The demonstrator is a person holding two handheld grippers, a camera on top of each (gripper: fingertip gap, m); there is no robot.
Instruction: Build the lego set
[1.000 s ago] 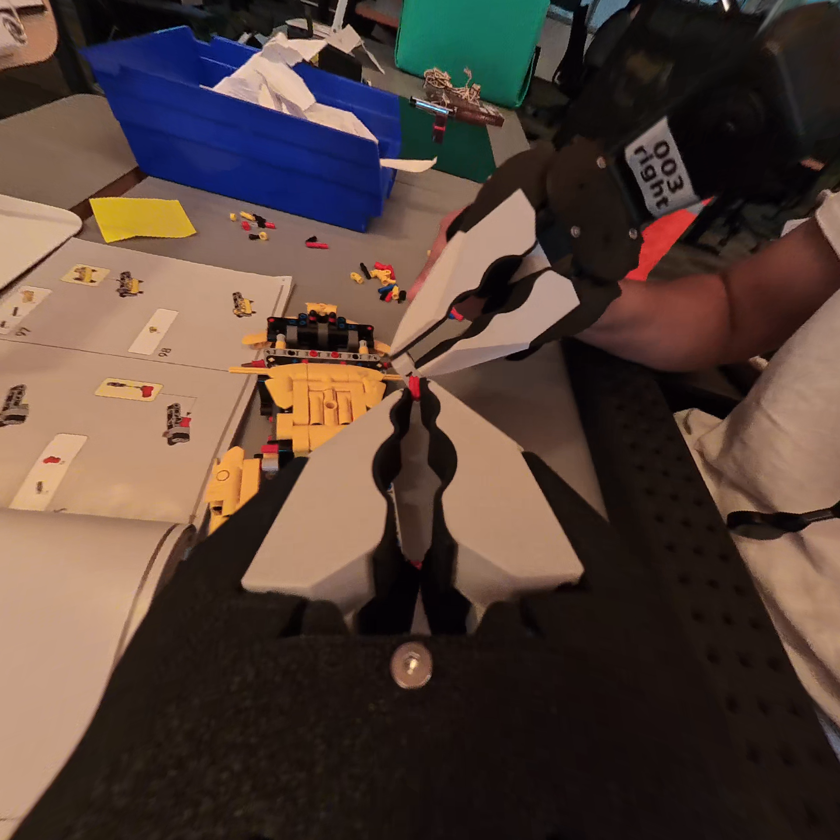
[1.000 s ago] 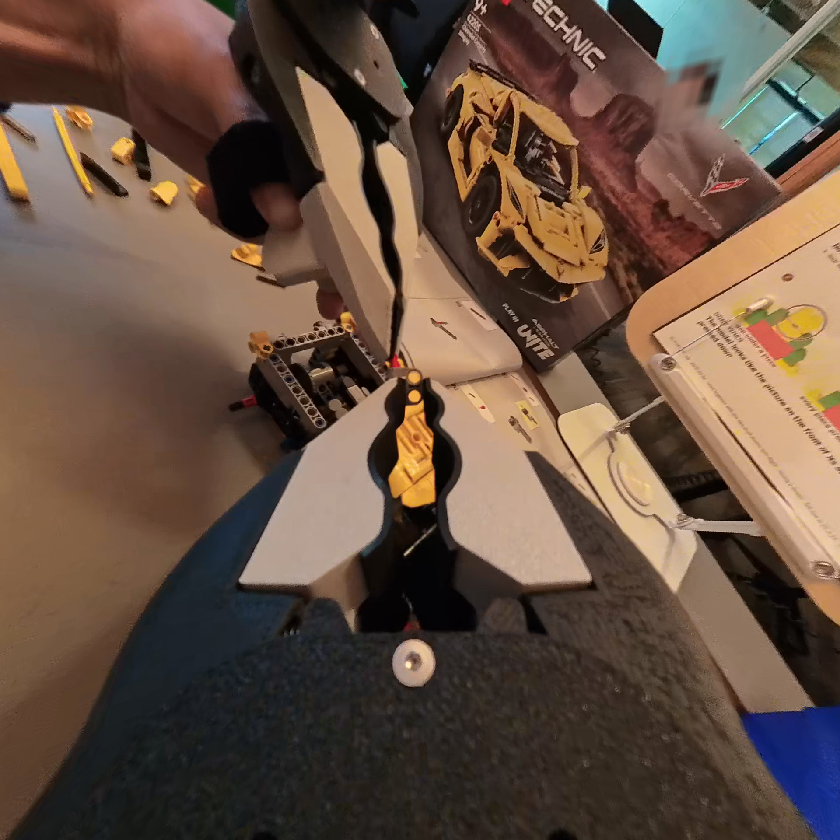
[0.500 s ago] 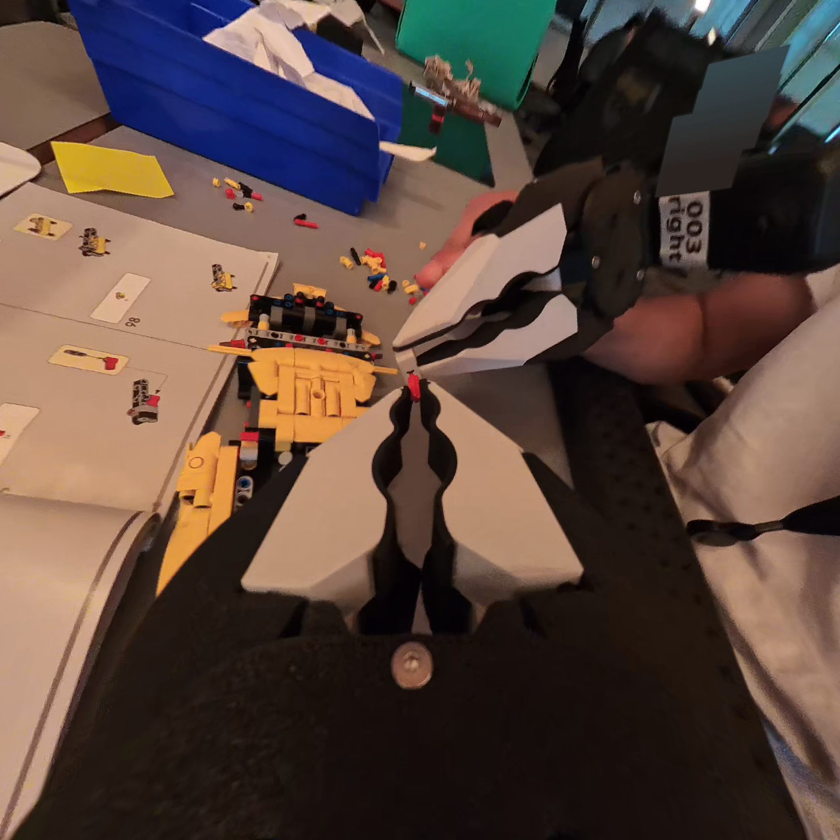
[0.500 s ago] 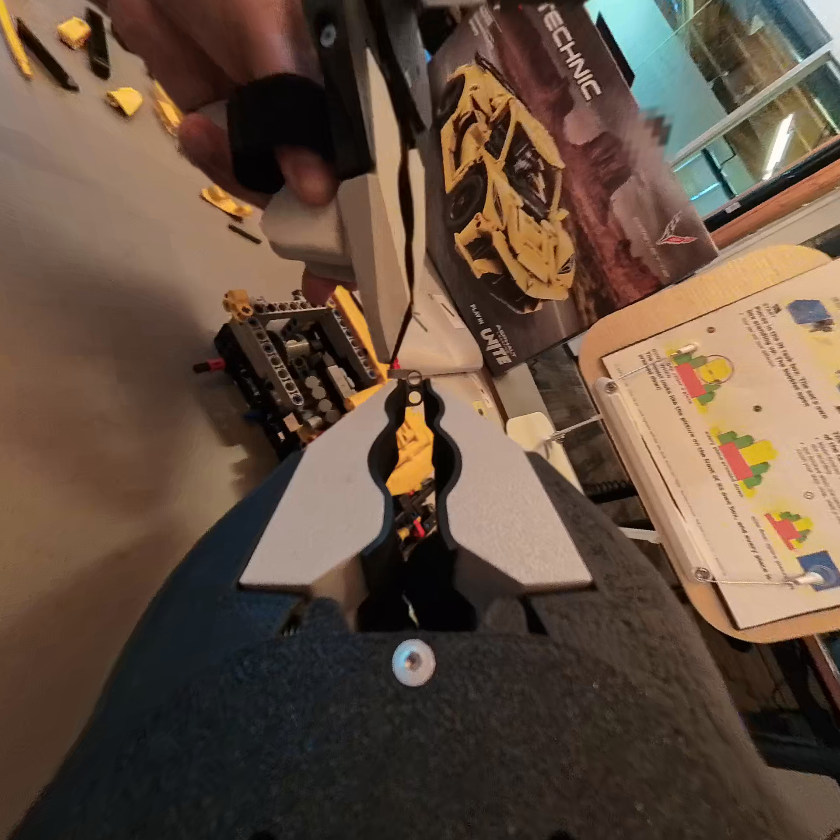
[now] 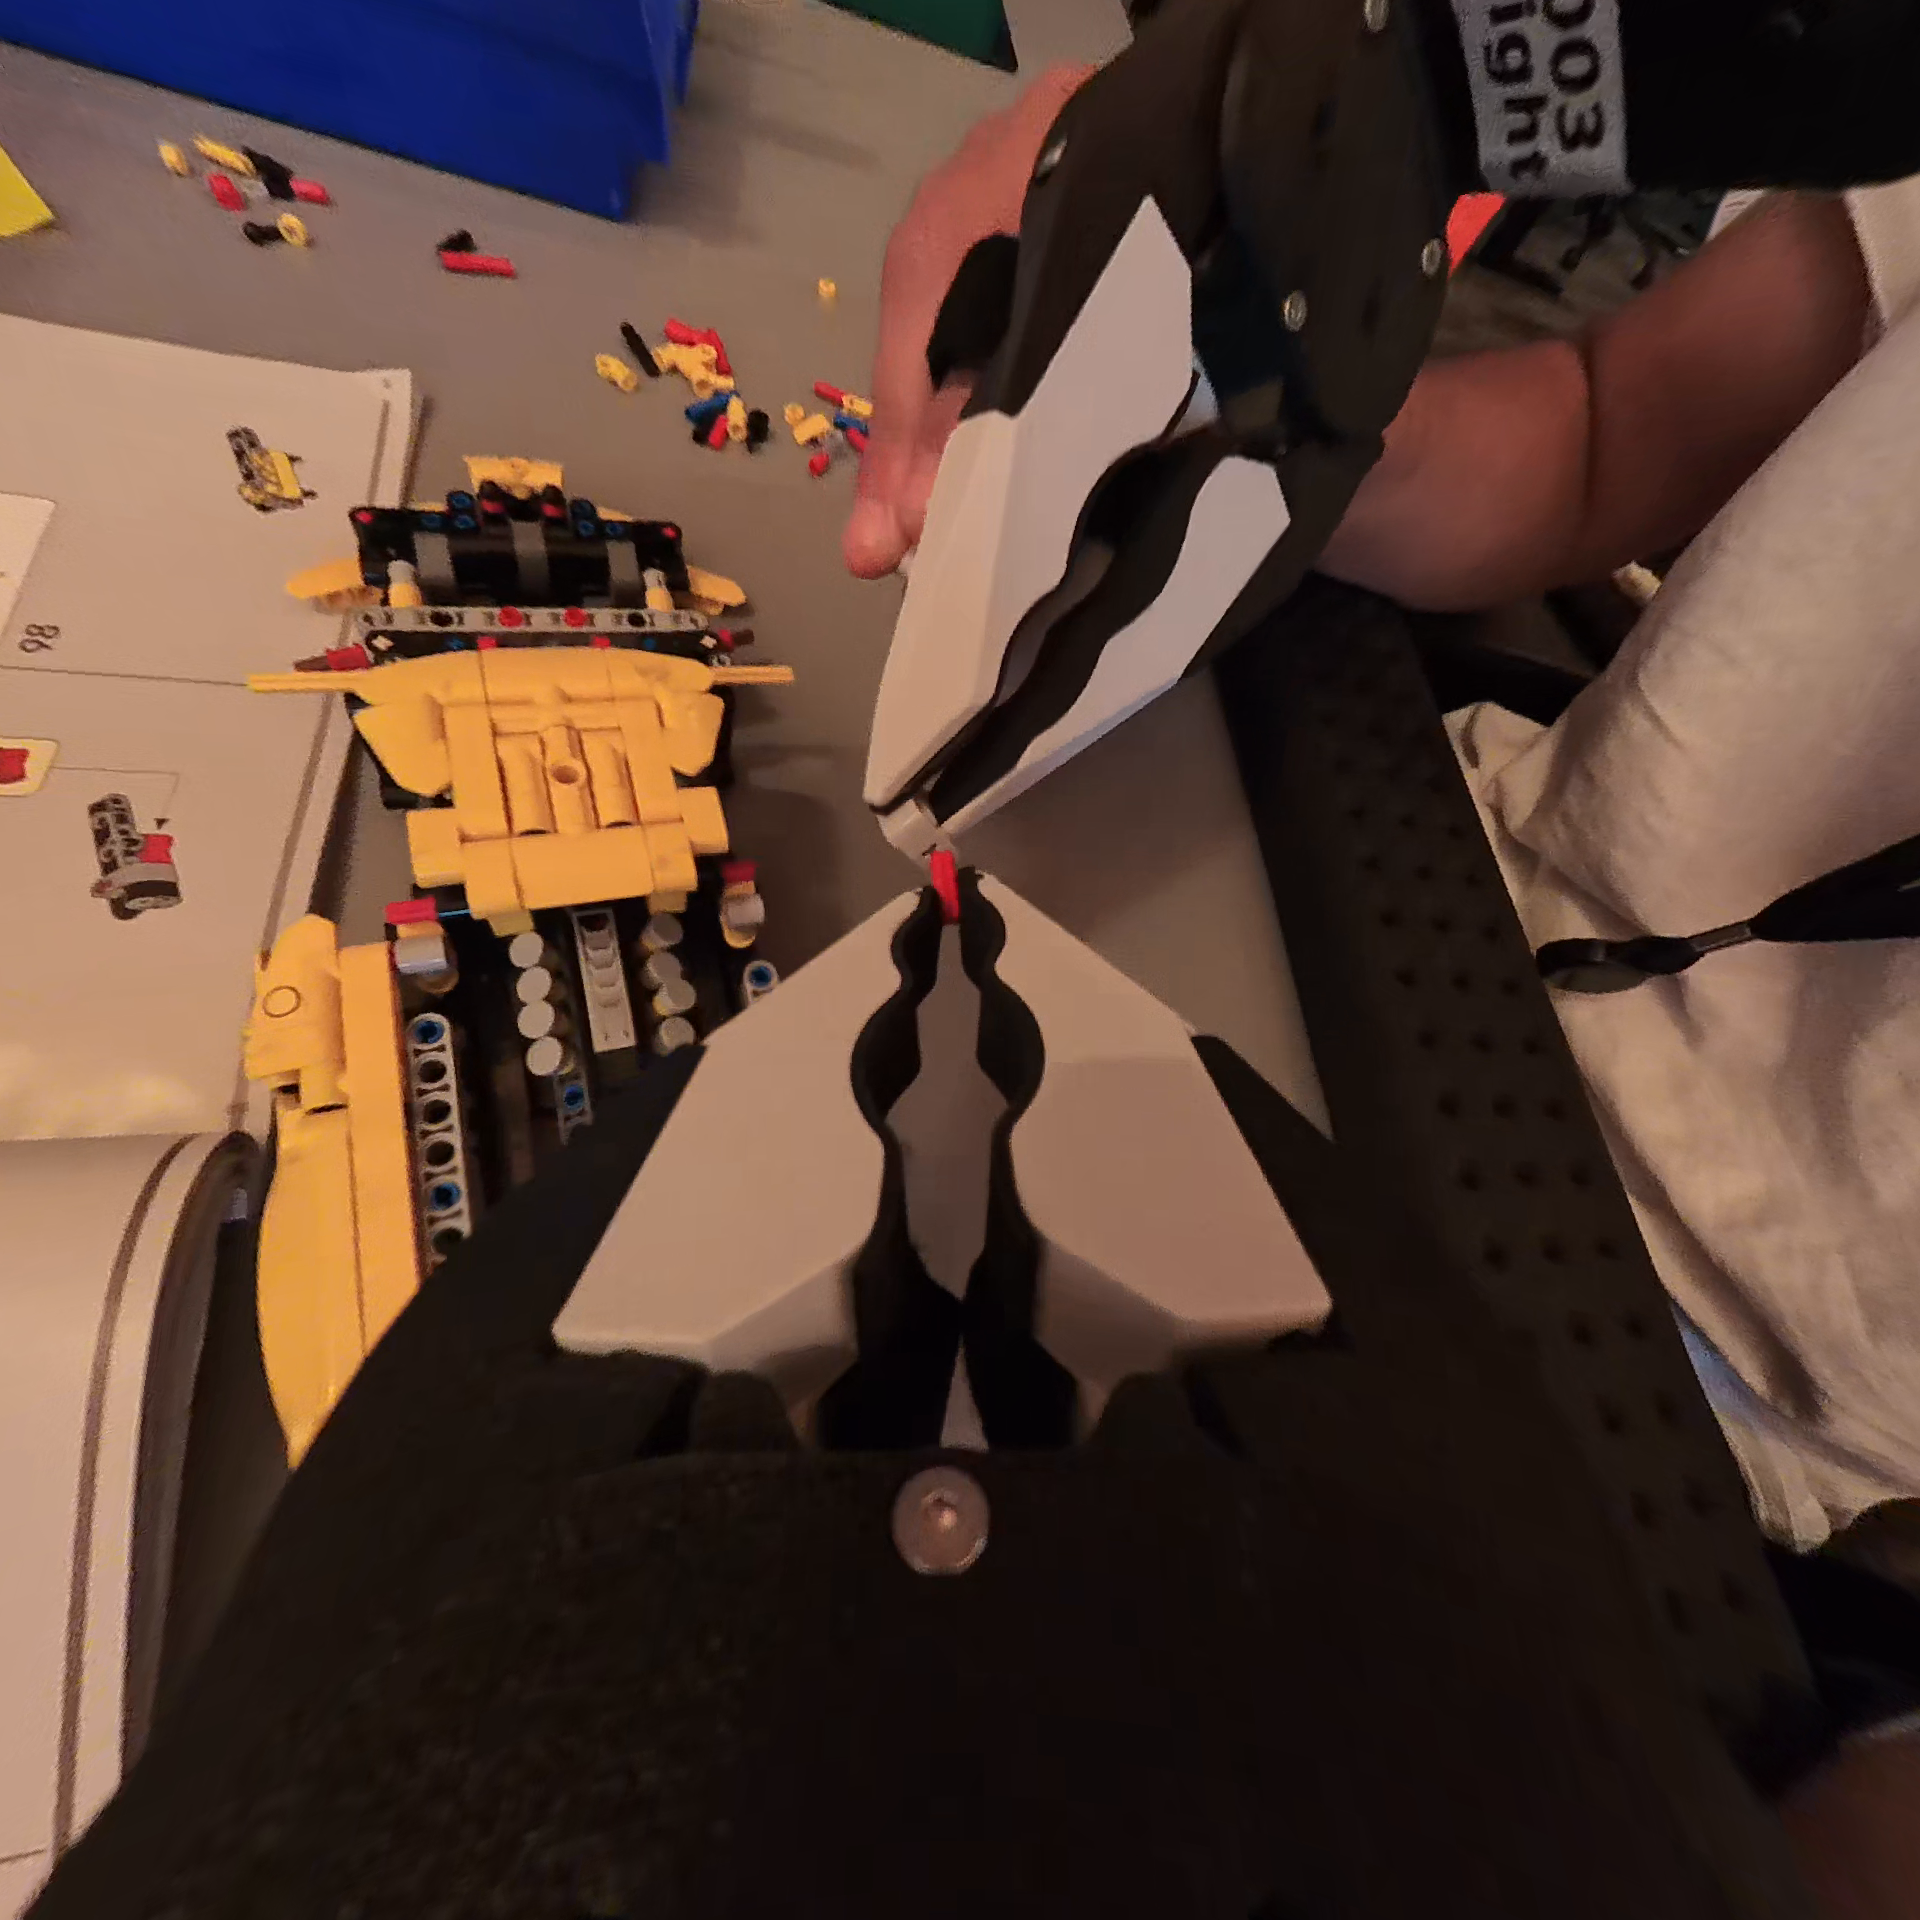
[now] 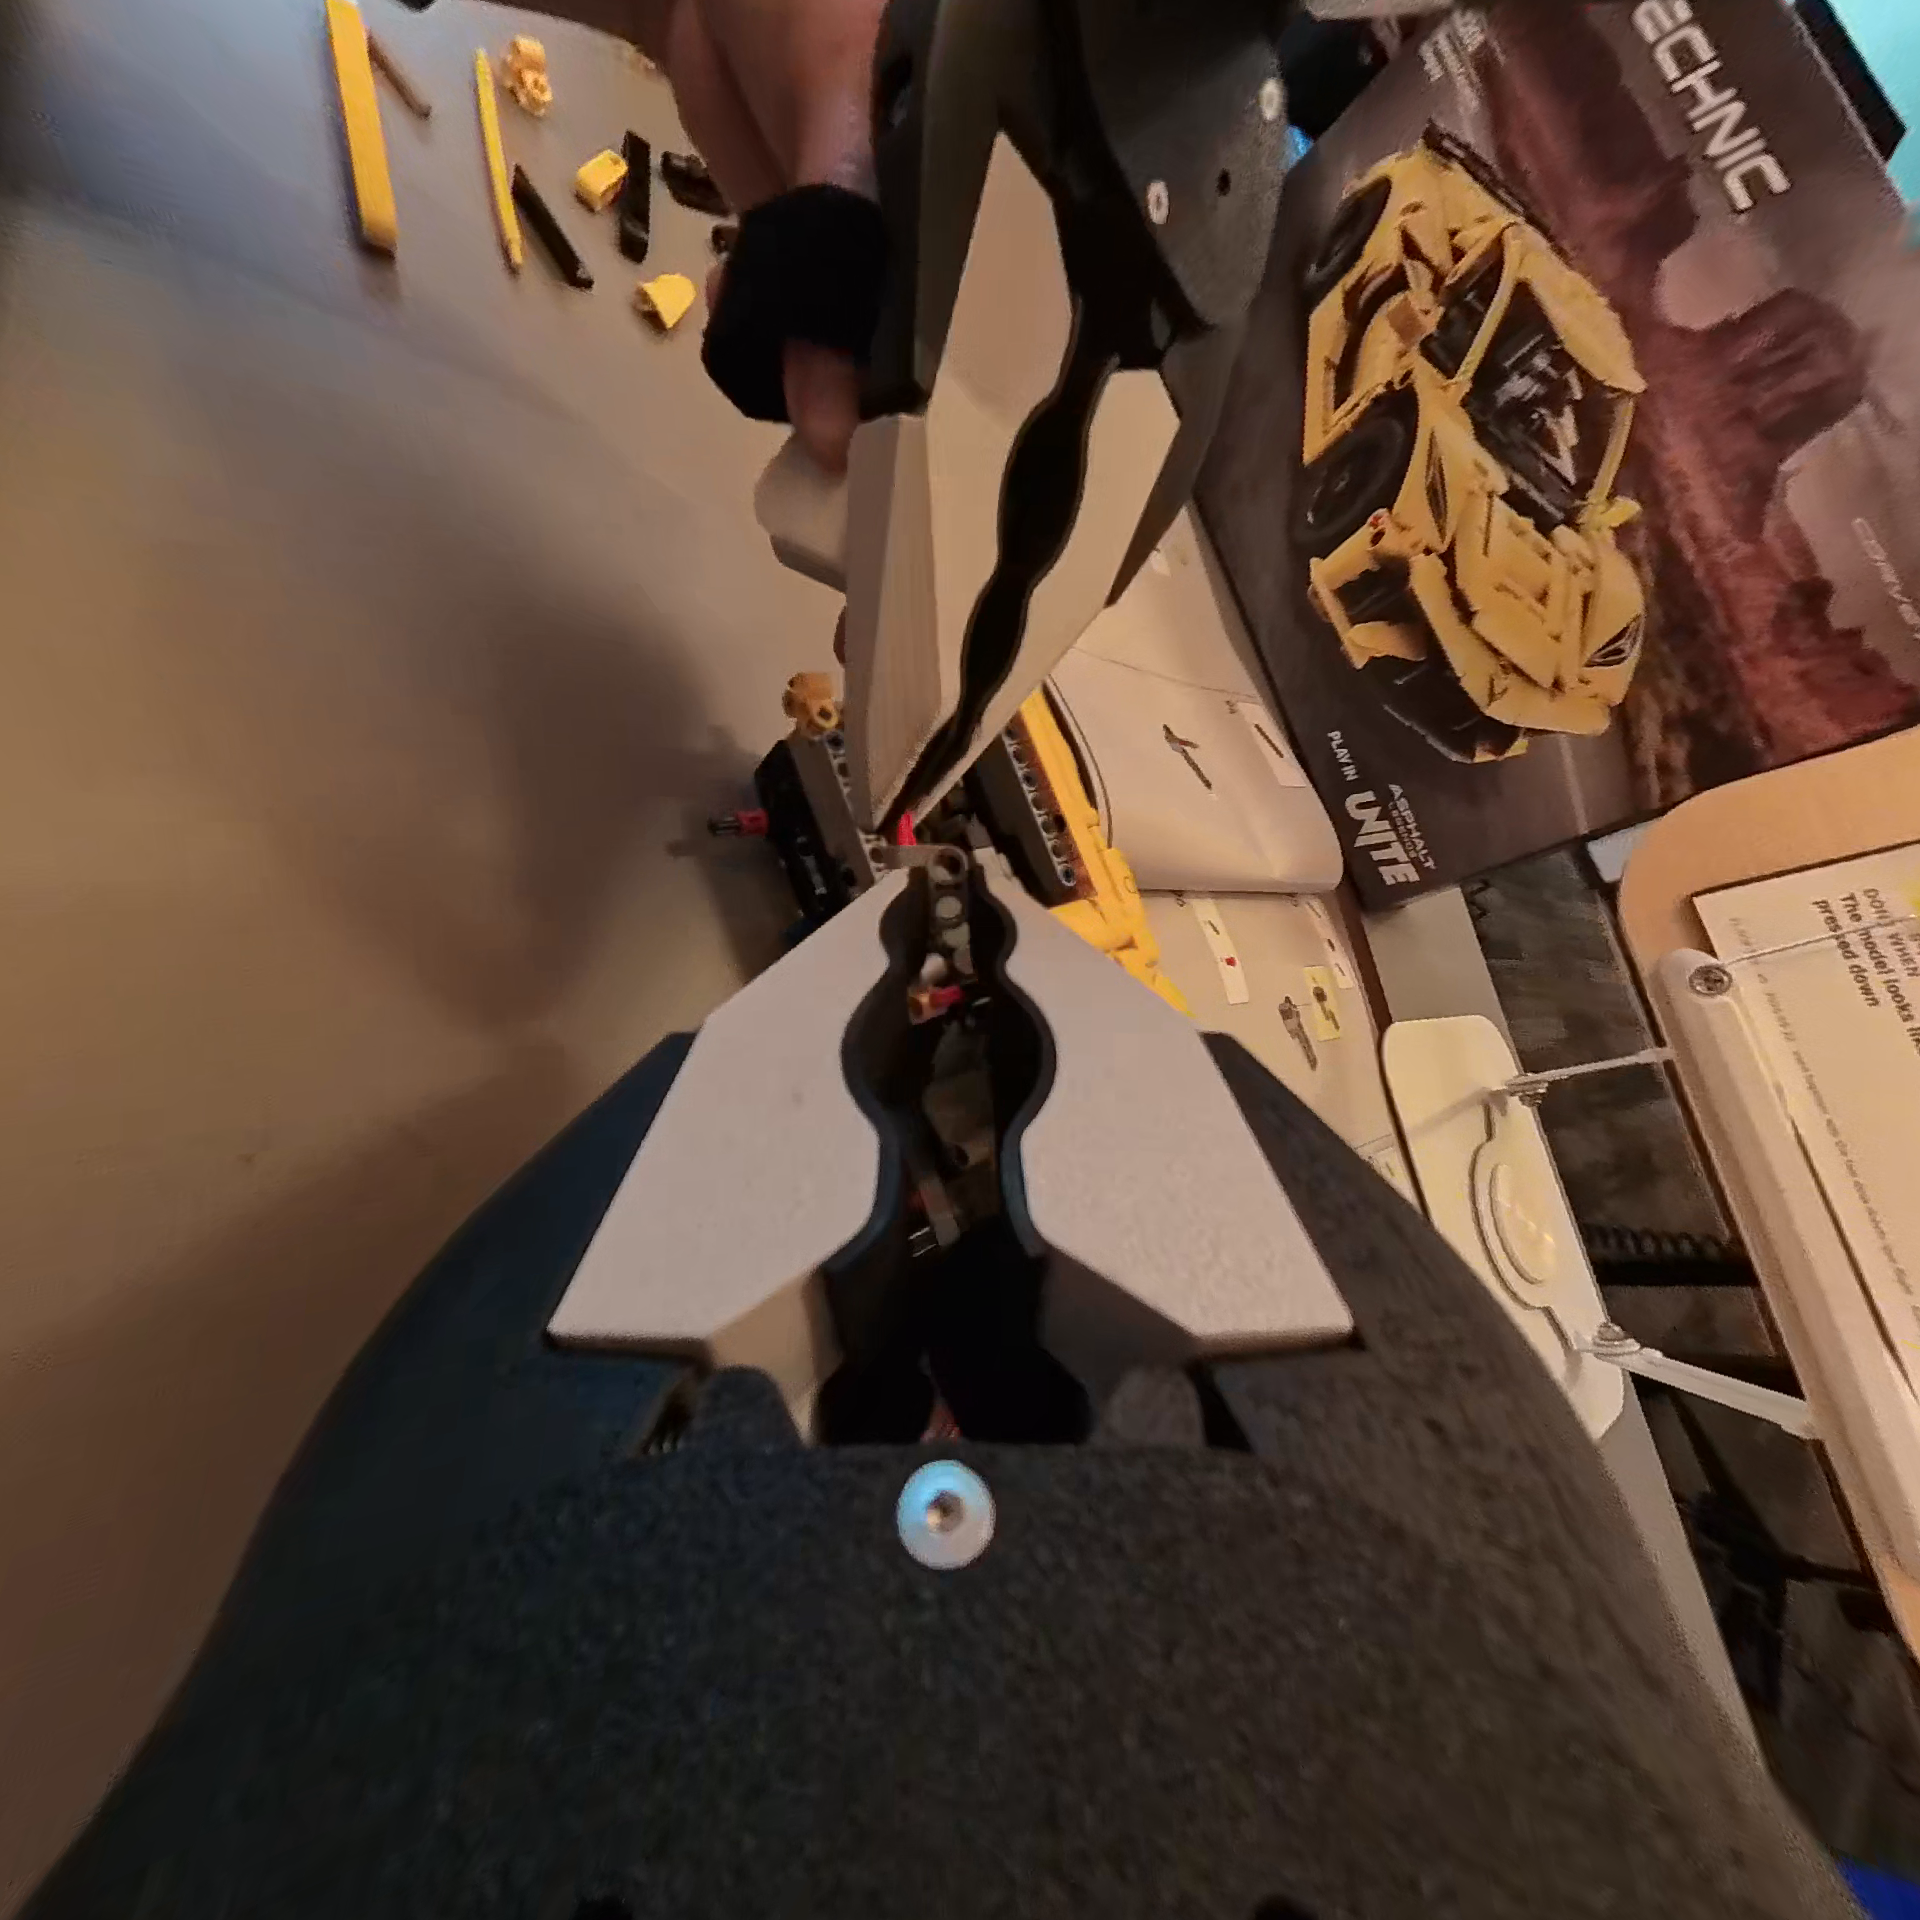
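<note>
My left gripper (image 5: 943, 906) is shut on a small red pin (image 5: 943, 875) held above the table. My right gripper (image 6: 940, 881) is shut on a small grey holed piece (image 6: 935, 860). The two grippers meet tip to tip, and the pin's end touches the grey piece. In the left wrist view the right gripper (image 5: 914, 823) comes in from the upper right. In the right wrist view the left gripper (image 6: 896, 821) comes down from above with the red pin (image 6: 906, 824). The partly built yellow and black car (image 5: 551, 790) lies on the table to the left, below the grippers.
Open instruction booklet (image 5: 125, 727) lies left of the car. Loose small pins (image 5: 727, 395) and a blue bin (image 5: 416, 83) are farther back. The set's box (image 6: 1558, 416), a clipboard (image 6: 1818, 1039) and loose yellow and black parts (image 6: 499, 166) show in the right wrist view.
Both grippers have stayed tip to tip, shut on their pieces. Both have tilted down and moved closer over the car, and the right gripper has turned steeper.
</note>
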